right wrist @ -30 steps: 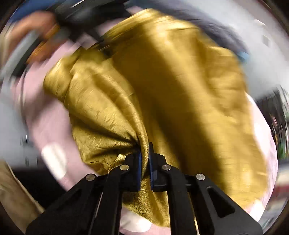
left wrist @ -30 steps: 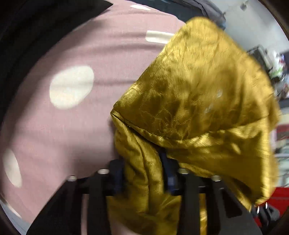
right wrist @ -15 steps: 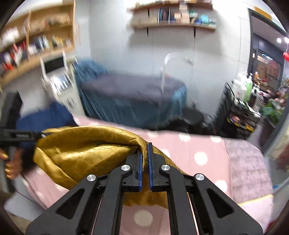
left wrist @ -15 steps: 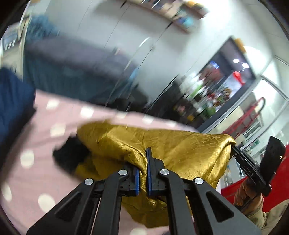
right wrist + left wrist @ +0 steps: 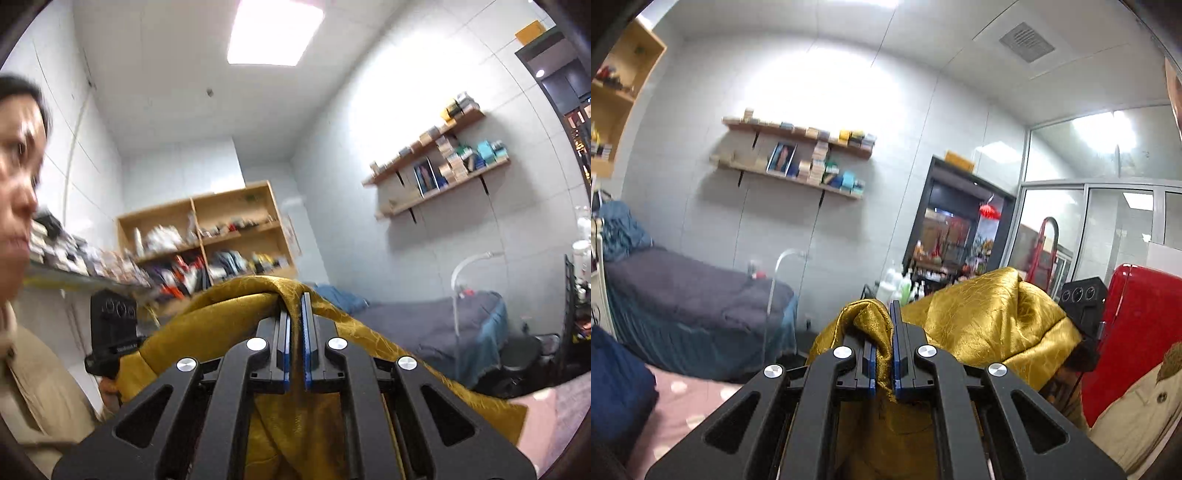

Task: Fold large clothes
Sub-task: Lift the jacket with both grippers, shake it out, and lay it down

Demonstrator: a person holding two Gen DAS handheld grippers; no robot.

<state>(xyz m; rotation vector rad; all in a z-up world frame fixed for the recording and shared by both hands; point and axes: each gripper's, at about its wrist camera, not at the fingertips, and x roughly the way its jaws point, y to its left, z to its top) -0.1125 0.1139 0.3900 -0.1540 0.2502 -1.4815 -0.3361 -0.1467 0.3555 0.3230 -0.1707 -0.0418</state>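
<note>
1. The left gripper (image 5: pixel 884 321) points about level into the room, toward the wall shelves (image 5: pixel 798 162) at 11 o'clock in its own view. Its jaws are pressed together on a bunched fold of the gold garment (image 5: pixel 990 317).
2. The right gripper (image 5: pixel 295 306) tilts slightly upward, with the ceiling light (image 5: pixel 275 31) at 12 o'clock in its view. Its jaws are likewise pinched tight on a ridge of the same gold cloth (image 5: pixel 229 325).
3. Both grippers are held high. The pink dotted bed cover (image 5: pixel 683 402) lies low at 8 o'clock in the left view and at 4 o'clock in the right view (image 5: pixel 554 417).
4. In the left view the garment rises from the jaws and spreads toward 3 o'clock, where the camera housing of the other gripper (image 5: pixel 1082 299) shows at its far end.
5. In the right view the cloth arches from the jaws toward 9 o'clock, reaching the other gripper's housing (image 5: pixel 112 328); another edge runs down toward 4 o'clock.
6. The garment's long axis therefore runs side to side between the two grippers, its upper edge slack and humped; the rest drops below the jaws out of sight.
7. The person's beige sleeve (image 5: pixel 40 391) sits at 8 o'clock in the right view.
</note>
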